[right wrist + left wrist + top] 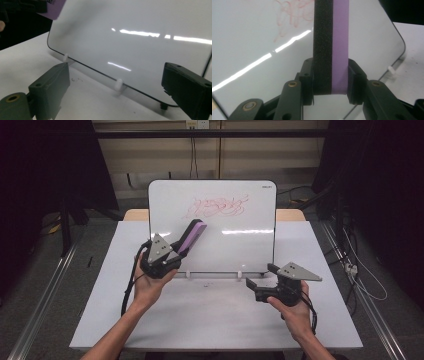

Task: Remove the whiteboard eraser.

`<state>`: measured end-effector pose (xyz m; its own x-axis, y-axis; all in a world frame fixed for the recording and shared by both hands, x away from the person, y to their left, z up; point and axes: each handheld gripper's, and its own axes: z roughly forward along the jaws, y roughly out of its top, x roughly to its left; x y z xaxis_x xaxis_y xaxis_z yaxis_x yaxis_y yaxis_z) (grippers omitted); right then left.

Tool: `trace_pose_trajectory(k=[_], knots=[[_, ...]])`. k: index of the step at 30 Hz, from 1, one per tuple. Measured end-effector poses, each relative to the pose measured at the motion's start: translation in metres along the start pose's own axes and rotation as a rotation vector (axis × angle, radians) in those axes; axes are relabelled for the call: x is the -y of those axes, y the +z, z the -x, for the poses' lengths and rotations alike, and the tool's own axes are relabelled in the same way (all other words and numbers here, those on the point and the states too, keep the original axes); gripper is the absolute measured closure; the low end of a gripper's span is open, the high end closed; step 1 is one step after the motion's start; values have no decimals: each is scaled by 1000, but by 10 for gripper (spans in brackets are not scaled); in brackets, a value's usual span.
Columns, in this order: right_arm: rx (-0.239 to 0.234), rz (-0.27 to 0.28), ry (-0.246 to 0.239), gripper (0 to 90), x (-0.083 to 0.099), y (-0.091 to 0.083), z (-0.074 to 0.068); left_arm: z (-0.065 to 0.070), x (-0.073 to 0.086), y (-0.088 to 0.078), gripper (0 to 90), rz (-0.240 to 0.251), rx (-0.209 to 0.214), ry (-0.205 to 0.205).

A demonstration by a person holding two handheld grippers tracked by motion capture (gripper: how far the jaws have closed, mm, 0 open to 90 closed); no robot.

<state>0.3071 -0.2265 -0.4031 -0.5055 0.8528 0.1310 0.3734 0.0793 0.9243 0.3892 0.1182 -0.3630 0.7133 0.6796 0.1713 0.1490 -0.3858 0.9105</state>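
High view: the purple eraser [191, 237] is clamped in the left gripper [172, 254], its long axis running up and away from the jaws toward the red scribble [216, 207] on the whiteboard [250, 240]. That scribble looks untouched, so I judge the wiping is yet to begin. The right gripper [260, 276], jaws apart and empty, hovers by the board's lower right edge.

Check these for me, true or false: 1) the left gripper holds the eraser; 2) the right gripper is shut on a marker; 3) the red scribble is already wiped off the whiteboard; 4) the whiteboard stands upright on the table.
1) The left gripper holds the eraser: true, its jaws clamp the purple-and-black block.
2) False: the right gripper is open and holds nothing.
3) False: the red scribble is on the whiteboard, above the eraser's tip.
4) True: it stands on small white feet on the table.
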Motion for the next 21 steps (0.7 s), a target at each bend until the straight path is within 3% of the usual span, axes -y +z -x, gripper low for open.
trace_pose_trajectory(k=[7, 11, 12, 15, 21], knots=[[-64, 27, -13, 68, -19, 12, -11, 23, 1, 13, 640, -2, 41, 8], [-76, 56, -8, 71, -25, 16, -15, 29, -3, 14, 640, 15, 66, -2], [-86, 71, -2, 74, -25, 20, -18, 34, -4, 13, 640, 21, 70, 18], [-98, 85, -3, 79, -26, 23, -19, 37, -6, 14, 640, 27, 83, 18], [-125, 151, 57, 102, -34, 30, -19, 52, -7, 18, 640, 34, 124, 26]])
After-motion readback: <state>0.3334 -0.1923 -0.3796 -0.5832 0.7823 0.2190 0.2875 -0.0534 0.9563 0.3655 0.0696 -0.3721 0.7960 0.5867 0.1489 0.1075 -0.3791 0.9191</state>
